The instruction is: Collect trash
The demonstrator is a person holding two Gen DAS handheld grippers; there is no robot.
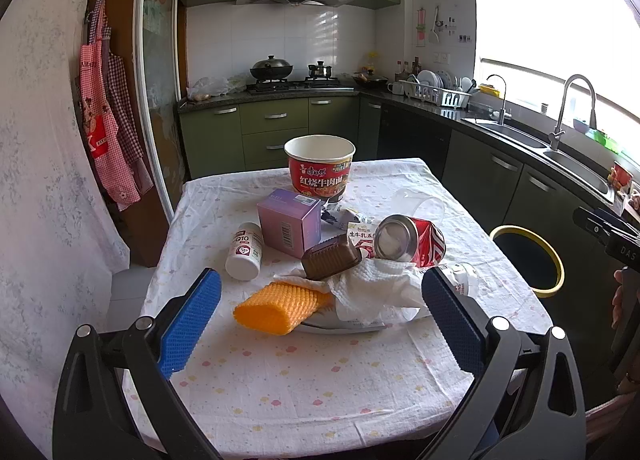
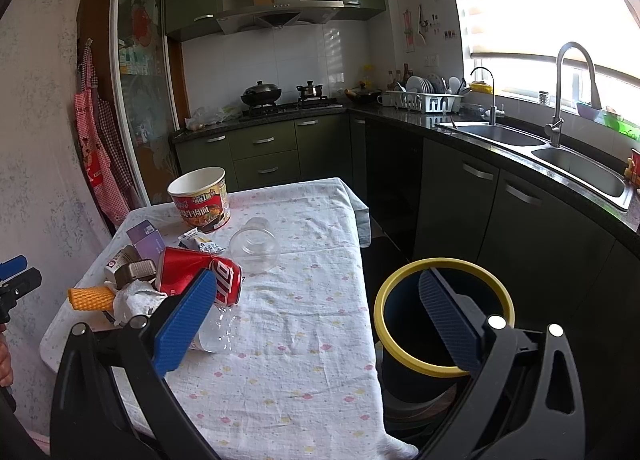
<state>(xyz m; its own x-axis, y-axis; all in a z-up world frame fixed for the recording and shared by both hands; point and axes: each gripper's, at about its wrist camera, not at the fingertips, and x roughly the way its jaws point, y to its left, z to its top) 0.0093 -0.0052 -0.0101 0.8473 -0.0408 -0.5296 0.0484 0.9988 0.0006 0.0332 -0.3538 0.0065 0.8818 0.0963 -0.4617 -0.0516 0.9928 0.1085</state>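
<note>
Nearest your left gripper (image 1: 320,312), between its wide-apart blue pads, lies the orange ribbed foam sleeve (image 1: 276,306), with the crumpled white paper towel (image 1: 376,288) touching it on the right. Take the sleeve first, I would say — close on its middle, lift straight up so the towel is not dragged, then carry it right to the yellow-rimmed dark bin (image 2: 442,312) beside the table.

Your right gripper (image 2: 316,314) is also spread and holds nothing; its right pad hangs over the bin's mouth, its left pad in front of the dented red cola can (image 2: 192,272).

By count, beyond the left gripper:
- one red instant-noodle tub (image 1: 320,168)
- one purple carton (image 1: 290,222)
- one white pill bottle (image 1: 244,252)
- one brown ribbed plastic tray (image 1: 330,262)
- one clear plastic cup (image 2: 254,244)
- a few wrappers — too jumbled to number
</note>
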